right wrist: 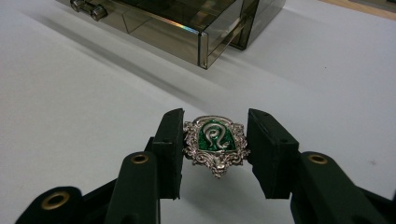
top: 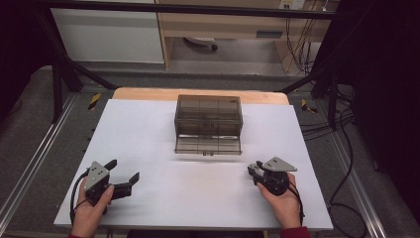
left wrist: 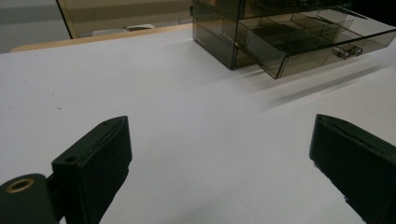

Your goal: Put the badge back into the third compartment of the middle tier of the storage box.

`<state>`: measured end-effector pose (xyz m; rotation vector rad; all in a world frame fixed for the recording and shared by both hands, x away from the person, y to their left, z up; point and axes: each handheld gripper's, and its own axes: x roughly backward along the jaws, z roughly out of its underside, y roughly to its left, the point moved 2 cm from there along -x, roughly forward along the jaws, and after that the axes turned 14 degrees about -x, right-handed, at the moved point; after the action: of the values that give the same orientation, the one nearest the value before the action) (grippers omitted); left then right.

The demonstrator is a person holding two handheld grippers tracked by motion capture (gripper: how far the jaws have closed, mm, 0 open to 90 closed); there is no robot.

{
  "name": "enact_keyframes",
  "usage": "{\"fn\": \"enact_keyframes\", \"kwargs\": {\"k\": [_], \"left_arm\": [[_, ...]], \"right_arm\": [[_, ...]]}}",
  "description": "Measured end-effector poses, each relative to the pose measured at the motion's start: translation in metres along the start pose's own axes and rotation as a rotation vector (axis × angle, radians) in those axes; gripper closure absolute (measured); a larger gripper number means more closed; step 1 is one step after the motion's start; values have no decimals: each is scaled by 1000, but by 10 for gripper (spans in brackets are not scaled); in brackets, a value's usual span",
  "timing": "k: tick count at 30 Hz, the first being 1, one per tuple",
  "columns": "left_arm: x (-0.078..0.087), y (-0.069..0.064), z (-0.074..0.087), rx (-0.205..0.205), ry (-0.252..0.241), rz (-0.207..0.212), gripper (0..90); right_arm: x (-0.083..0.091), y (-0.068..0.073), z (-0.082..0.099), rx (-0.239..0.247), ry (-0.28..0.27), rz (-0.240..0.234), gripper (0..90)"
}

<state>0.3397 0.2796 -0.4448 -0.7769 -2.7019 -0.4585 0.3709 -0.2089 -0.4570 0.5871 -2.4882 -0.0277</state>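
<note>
Right gripper [right wrist: 215,140] low near table's [top: 163,198] front-right corner, jaws clamped on silver-green crest badge [right wrist: 215,142], left gripper [top: 123,174] near front-left corner, jaws wide apart, smoky drawer box [top: 208,116] at far-centre edge, bottom drawer [top: 208,144] pulled out

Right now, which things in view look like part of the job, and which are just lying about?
Likely in the job:
- silver and green crest badge, between the right gripper jaws
- smoky drawer box, bottom drawer pulled out
- left gripper, jaws apart

Just about:
- white table sheet
- cables on the floor
- wooden cabinet behind
</note>
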Motion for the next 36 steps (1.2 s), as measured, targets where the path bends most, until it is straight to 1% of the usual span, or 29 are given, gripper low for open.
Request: {"fn": "enact_keyframes", "kwargs": {"k": [2, 4, 6, 9, 12, 17, 20, 22, 27, 31, 34, 36], "left_arm": [[0, 0, 0, -1, -1, 1, 60], [0, 0, 0, 0, -1, -1, 61], [-1, 0, 0, 6, -1, -1, 61], [-1, 1, 1, 6, 1, -3, 61], [1, 1, 0, -2, 2, -4, 60], [-1, 0, 0, 2, 0, -1, 61], [0, 0, 0, -4, 0, -1, 61], [0, 1, 0, -1, -1, -5, 61], [1, 2, 1, 4, 1, -6, 60], [2, 2, -1, 18, -10, -7, 54], [2, 3, 0, 40, -17, -9, 40], [3, 4, 0, 43, -18, -12, 40]], "right_arm": [[0, 0, 0, -3, 5, 0, 576], [-2, -1, 1, -6, 20, 11, 577], [-2, -1, 1, -12, 18, 8, 576], [0, -2, 0, -23, -6, -5, 576], [1, -1, -1, -31, -16, -10, 576], [5, 0, -3, -33, -45, -14, 576], [6, 1, -4, -31, -52, -18, 576], [7, 2, -5, -29, -53, -19, 576], [10, 5, -8, -31, -76, -23, 576], [11, 4, -8, -36, -76, -23, 576], [12, 4, -8, -36, -80, -19, 577], [13, 4, -8, -37, -83, -17, 577]]}}
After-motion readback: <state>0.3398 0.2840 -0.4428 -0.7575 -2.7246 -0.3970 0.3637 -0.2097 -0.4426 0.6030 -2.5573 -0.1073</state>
